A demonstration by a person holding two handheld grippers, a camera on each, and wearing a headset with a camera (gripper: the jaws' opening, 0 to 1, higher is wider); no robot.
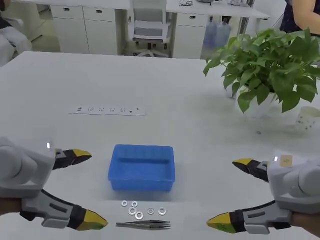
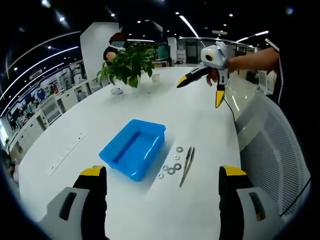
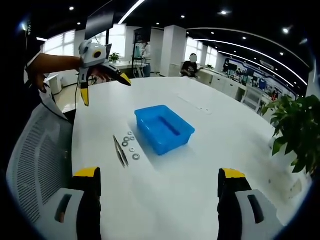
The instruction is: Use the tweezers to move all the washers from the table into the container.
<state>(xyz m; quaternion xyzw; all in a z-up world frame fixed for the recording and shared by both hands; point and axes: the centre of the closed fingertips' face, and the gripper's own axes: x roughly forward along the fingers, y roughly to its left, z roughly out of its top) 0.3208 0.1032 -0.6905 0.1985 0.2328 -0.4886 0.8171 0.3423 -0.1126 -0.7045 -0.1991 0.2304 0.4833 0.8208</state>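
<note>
You are holding the left gripper [image 1: 95, 187] at 9 o'clock of the blue container [image 1: 142, 181] and the right gripper [image 1: 222, 192] at 3 o'clock of it, both hanging above the white table [image 1: 150, 90] and touching nothing. Both pairs of yellow-tipped jaws are standing wide apart and gripping nothing; each gripper view is showing its own 2 jaws spread far apart.

In the head view, 6 washers [image 1: 139, 215] are lying loose on the table at 6 o'clock of the container, just beside its near wall. The tweezers [image 1: 143, 224] are lying flat just beyond them at 6 o'clock, parallel to that wall and close to the washers. Whether anything is lying inside the container, you cannot tell from here.

A potted plant [image 1: 265, 60] is standing at 2 o'clock of the container, well apart from it.
</note>
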